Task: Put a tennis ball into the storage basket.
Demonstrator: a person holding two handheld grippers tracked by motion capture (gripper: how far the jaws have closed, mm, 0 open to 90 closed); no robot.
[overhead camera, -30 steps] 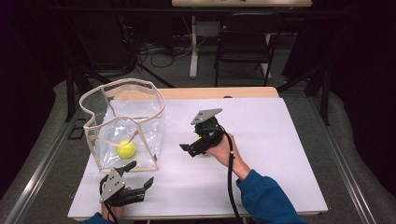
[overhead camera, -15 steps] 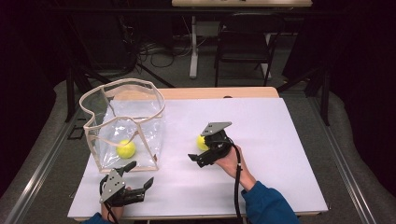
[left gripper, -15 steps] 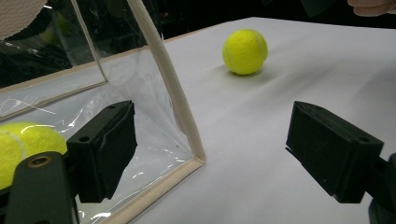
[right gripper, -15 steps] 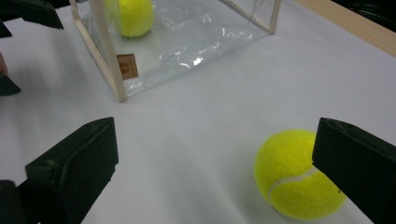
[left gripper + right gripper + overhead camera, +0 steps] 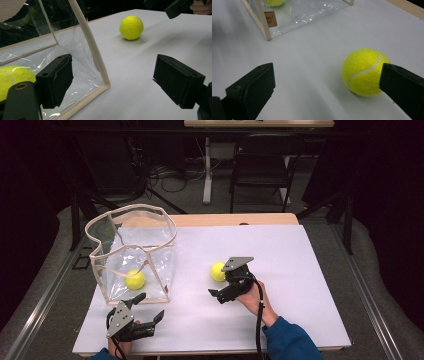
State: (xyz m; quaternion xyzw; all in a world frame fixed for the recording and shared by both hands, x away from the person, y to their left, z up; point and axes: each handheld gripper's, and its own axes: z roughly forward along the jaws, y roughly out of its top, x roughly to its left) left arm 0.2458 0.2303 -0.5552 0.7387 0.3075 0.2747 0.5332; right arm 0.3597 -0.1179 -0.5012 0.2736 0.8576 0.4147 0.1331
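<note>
Right hand-held gripper (image 5: 224,290) sits near the middle of the surface, jaws spread wide, holding nothing. Held by a hand (image 5: 252,297) in a blue sleeve (image 5: 287,342) coming in from 5 o'clock. Left hand-held gripper (image 5: 147,309) down at 7 o'clock, near the front edge, jaws also wide and holding nothing.

Biggest first: white surface (image 5: 300,270), with a strip of bare wood along its far edge at 12 o'clock. Next, clear bag (image 5: 150,255) with a cream rim, standing open at 9 o'clock, just beyond the left hand-held gripper. Seen close in the left gripper view, where the bag's cream corner seam (image 5: 92,47) stands between the two jaws, nearer the left jaw. Small brown tag (image 5: 270,19) on the bag's side, seen in the right gripper view.

Then the small things. One yellow tennis ball (image 5: 217,271) out on the bare surface, at 11 o'clock from the right hand-held gripper and just beside it. In the right gripper view, that ball (image 5: 364,72) lies between the wide jaws, close against the right jaw; cannot tell whether touching. Same ball seen farther off in the left gripper view (image 5: 131,27). Another yellow tennis ball (image 5: 135,279) inside the bag, resting on its floor near the front wall.
</note>
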